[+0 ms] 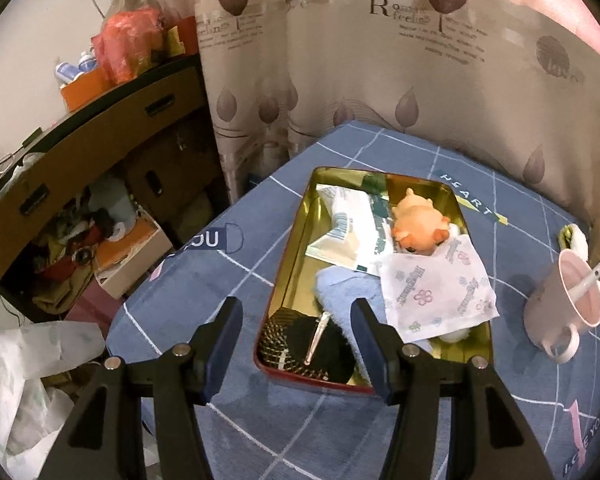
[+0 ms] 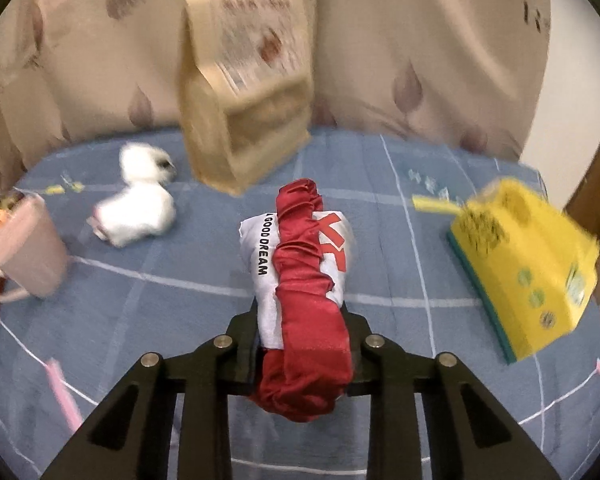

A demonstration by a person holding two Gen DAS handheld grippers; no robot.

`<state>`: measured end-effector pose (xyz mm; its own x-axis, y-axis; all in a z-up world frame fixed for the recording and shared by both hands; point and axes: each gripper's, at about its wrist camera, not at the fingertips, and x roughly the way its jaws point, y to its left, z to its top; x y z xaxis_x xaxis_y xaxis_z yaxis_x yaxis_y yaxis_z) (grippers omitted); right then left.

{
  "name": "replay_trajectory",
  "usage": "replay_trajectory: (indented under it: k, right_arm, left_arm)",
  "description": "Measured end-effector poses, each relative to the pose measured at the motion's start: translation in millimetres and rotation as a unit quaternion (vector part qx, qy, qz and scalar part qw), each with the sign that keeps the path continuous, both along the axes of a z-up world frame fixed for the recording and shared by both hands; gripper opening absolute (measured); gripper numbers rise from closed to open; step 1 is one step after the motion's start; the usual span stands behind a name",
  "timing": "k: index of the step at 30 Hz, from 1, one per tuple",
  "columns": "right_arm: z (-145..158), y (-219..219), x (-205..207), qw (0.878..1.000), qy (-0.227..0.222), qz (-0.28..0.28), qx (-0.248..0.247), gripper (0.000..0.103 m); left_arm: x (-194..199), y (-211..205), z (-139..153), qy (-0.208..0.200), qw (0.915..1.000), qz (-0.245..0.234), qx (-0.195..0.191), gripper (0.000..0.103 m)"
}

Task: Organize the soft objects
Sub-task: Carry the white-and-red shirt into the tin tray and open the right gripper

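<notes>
Tin: orange toy (plush), tissue pack, blue cloth

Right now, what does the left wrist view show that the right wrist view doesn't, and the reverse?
Left wrist only: the open left claw above a tin holding an orange toy, tissue and packets.
Right wrist only: the right claw shut on a red-and-white pouch, a paper bag, a yellow box.
Both: the pink mug, blue cloth, curtain.

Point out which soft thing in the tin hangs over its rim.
The flower-printed white tissue: its corner drapes over the tin rim, while the orange plush and blue cloth lie inside.
</notes>
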<state>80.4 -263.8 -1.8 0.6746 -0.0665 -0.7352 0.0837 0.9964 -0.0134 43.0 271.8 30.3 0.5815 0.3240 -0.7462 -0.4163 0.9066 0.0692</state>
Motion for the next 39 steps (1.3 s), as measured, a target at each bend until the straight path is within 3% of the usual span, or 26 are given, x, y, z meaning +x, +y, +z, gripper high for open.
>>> replay_trajectory:
  k: [7,14,23,32,35,39]
  right_arm:
    - [55,69,5,0.995,-0.040,0.092,-0.001,0.025]
    - [76,165,13,0.978,-0.043,0.205,0.012,0.025]
    - [64,293,24,0.947,-0.020,0.317,0.040,0.026]
    - [36,403,25,0.917,0.004,0.398,0.021,0.027]
    - [30,423,30,0.911,0.011,0.411,0.013,0.028]
    - [23,442,39,0.913,0.014,0.409,0.009,0.030]
  left_arm:
    - [-2,11,5,-0.004,0.9999,0.015,-0.004,0.058]
    - [-16,43,21,-0.020,0.9976,0.066,-0.012,0.058]
    - [-32,72,34,-0.030,0.9931,0.110,-0.028,0.057]
    - [-30,85,31,-0.016,0.9924,0.114,-0.043,0.058]
    - [-31,92,29,-0.016,0.9911,0.122,-0.052,0.058]
    - [-33,102,25,-0.014,0.9893,0.132,-0.059,0.058]
